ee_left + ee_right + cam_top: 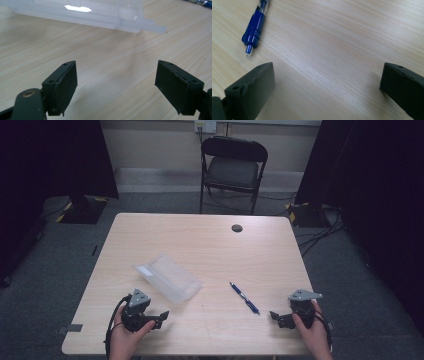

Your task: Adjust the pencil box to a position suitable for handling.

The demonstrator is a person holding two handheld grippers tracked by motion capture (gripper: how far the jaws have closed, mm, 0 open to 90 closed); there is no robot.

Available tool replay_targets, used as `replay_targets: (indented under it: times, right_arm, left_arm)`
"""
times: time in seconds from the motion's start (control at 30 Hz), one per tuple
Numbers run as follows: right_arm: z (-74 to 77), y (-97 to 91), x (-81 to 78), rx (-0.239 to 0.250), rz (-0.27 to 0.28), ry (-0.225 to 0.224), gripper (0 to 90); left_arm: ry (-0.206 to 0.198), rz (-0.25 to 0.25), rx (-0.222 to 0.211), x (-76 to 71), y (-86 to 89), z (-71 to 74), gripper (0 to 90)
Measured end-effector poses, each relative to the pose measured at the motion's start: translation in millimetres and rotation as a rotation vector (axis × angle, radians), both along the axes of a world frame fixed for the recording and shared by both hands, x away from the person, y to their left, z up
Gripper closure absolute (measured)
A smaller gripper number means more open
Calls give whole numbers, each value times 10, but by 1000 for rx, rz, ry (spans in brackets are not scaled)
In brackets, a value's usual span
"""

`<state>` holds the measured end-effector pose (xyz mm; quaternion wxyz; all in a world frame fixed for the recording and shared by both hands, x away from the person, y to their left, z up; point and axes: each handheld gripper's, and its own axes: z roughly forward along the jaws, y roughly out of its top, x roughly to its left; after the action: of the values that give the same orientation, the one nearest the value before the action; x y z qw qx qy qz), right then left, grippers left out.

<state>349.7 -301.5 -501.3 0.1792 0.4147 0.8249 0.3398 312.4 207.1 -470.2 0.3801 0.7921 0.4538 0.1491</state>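
Observation:
A clear plastic case [168, 277] lies slantwise on the wooden table [210, 245], left of centre. A blue pen [244, 297] lies to its right. My left gripper [161, 318] rests near the front left edge, held by a hand, jaws open and bare, pointing right below the case. In the left gripper view the case [100, 17] lies ahead beyond the open jaws [116, 82]. My right gripper [276, 318] sits at the front right, pointing left, open. In the right gripper view the pen's tip end [254, 30] lies ahead to the left of the open gripper [327, 87].
A round cable hole [237, 228] sits near the table's far edge. A black folding chair [232, 167] stands behind the table. Cables run over the grey carpet at the right [320, 232]. Dark curtains hang at both sides.

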Motion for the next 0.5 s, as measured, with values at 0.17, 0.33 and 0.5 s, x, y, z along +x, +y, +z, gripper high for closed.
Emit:
replay_targets:
  times: [0.17,0.33,0.5]
  right_arm:
    - [0,0,-1,0,-1,0,0]
    - [0,0,-2,0,-2,0,0]
    - [0,0,-2,0,-2,0,0]
  left_arm:
    - [13,-24,-7,0,-87,30,178]
    - [7,-7,-34,-5,-177,80,164]
    - [8,56,-60,32,-232,114,163]
